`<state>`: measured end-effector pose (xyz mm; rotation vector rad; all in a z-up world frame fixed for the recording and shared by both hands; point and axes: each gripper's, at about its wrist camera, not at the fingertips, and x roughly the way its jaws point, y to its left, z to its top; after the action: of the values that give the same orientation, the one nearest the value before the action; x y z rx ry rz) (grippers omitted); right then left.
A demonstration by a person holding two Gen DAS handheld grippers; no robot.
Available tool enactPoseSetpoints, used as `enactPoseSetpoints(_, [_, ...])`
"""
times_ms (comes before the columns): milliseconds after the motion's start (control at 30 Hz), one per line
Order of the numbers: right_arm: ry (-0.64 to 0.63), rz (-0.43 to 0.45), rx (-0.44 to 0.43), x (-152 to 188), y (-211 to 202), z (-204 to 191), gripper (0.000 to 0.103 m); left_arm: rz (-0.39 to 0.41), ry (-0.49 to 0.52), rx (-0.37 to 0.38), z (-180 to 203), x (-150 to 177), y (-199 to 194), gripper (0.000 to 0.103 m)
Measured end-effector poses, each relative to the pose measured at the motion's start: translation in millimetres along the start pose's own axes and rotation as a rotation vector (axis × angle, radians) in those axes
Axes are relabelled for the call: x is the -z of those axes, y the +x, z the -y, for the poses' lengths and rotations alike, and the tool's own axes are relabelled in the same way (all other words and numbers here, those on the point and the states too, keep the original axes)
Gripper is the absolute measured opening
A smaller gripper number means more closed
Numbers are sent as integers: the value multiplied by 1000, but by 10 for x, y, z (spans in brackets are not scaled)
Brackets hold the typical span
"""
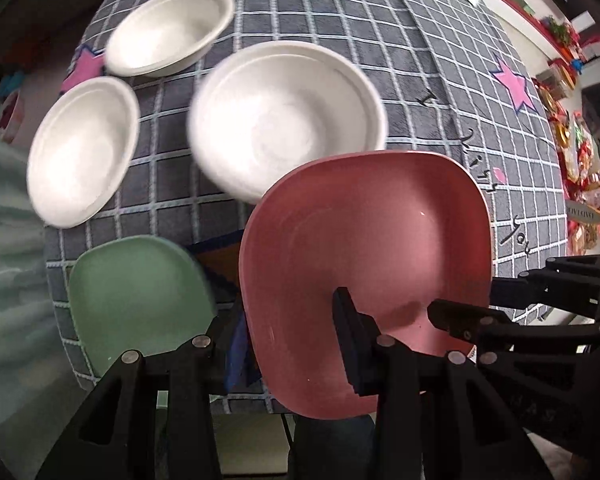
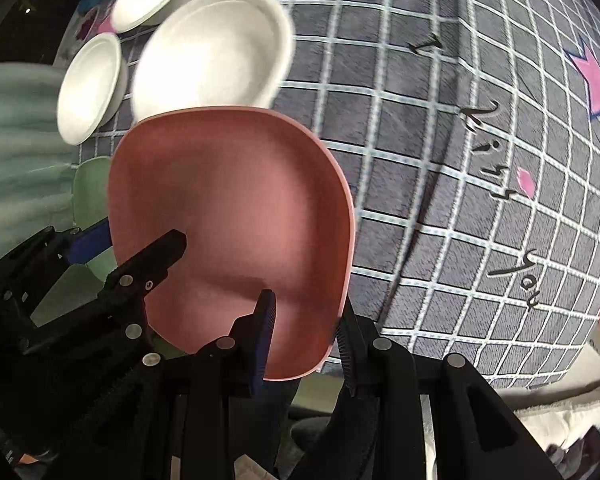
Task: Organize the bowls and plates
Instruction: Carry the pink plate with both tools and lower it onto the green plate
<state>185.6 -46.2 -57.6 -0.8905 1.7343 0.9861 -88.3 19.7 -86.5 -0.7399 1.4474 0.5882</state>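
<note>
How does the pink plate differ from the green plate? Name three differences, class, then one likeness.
The pink plate is held at its rim by both grippers; the green plate is ungripped. The pink plate is raised and tilted; the green plate lies on the checked cloth. Colours differ. Both are rounded-square plates.

Even indoor light washes out the white bowls (image 1: 284,120), which smear with motion blur; fisheye distortion bends the checked cloth (image 2: 440,160) toward dark, vignetted corners.
</note>
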Motion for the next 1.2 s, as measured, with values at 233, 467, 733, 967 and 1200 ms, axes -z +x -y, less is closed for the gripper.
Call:
enactPoseSetpoints(233, [-87, 1, 17, -61, -68, -363, 33, 14, -53, -20, -203, 70, -35, 42])
enactPoseSetpoints(467, [-178, -5, 38, -130, -98, -782, 33, 20, -119, -44, -470, 120, -25, 42])
enactPoseSetpoints(733, [-260, -40, 42, -161, 3, -1062, 33, 6, -191, -61, -791, 266, 6, 42])
enactPoseSetpoints(967, [-310, -75, 26, -171, 119, -1275, 33, -12, -232, -85, -1026, 372, 61, 42])
enactPoseSetpoints(1200, [-326, -102, 9, -162, 320, -1466, 33, -28, -253, -103, -1209, 421, 131, 42])
